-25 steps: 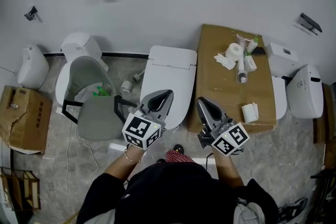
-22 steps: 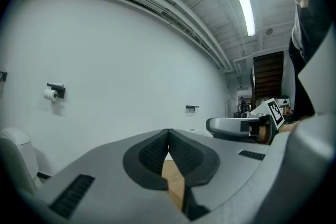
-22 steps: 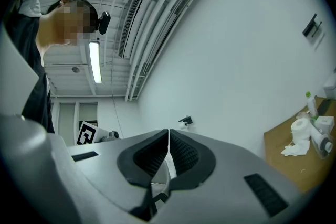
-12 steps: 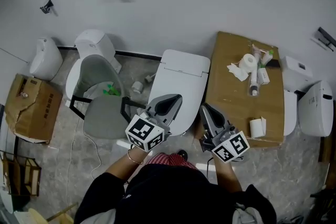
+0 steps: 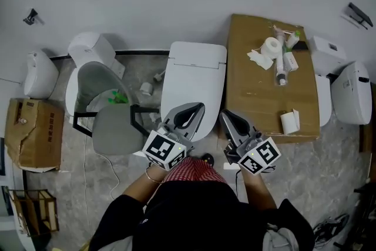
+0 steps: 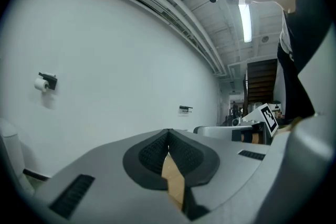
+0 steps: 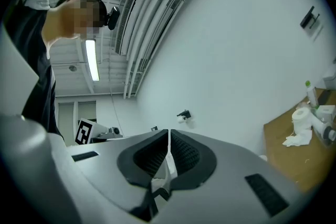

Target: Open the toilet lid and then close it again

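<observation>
We held the left gripper [image 5: 197, 107] over the front of the toilet [image 5: 195, 76], whose lid lay down, with the right gripper [image 5: 224, 114] just beside it. Both had their jaws pressed together on nothing. The left gripper hid part of the toilet's front rim. Since a moment earlier, the grippers had barely moved.

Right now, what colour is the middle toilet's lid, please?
The lid is plain white; head view shows it best.
</observation>
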`<state>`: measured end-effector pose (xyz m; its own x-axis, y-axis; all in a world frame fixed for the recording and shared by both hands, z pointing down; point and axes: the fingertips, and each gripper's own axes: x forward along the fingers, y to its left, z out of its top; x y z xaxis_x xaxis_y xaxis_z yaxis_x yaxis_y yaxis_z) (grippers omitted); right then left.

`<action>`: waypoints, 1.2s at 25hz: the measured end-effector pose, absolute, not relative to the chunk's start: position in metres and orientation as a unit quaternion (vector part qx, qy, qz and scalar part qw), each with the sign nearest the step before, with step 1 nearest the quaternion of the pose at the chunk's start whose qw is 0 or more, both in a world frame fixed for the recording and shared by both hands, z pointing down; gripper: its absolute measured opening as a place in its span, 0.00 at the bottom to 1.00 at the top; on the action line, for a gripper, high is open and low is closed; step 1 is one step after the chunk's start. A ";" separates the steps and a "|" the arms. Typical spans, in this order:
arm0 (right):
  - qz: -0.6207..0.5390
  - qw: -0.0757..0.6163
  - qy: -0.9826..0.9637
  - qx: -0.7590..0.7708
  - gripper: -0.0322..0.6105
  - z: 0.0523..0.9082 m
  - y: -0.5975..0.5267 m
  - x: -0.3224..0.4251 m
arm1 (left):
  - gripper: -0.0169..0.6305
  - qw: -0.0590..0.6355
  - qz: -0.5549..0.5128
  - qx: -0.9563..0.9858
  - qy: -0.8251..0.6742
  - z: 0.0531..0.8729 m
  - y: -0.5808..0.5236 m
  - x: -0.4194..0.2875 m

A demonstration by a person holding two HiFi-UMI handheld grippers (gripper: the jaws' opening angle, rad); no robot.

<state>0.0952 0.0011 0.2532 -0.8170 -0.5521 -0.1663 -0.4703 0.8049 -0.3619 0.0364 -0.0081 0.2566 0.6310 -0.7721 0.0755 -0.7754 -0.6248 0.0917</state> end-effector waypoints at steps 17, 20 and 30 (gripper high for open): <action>-0.197 0.078 0.942 -0.259 0.09 0.314 0.006 0.038 | 0.03 0.100 0.050 0.888 -0.445 0.325 -0.007 -0.017; -0.205 0.074 0.941 -0.261 0.09 0.322 0.003 0.030 | 0.03 0.103 0.060 0.893 -0.433 0.334 -0.008 -0.016; -0.220 0.057 0.930 -0.290 0.09 0.358 -0.006 0.017 | 0.03 0.133 0.060 0.905 -0.401 0.372 -0.016 -0.009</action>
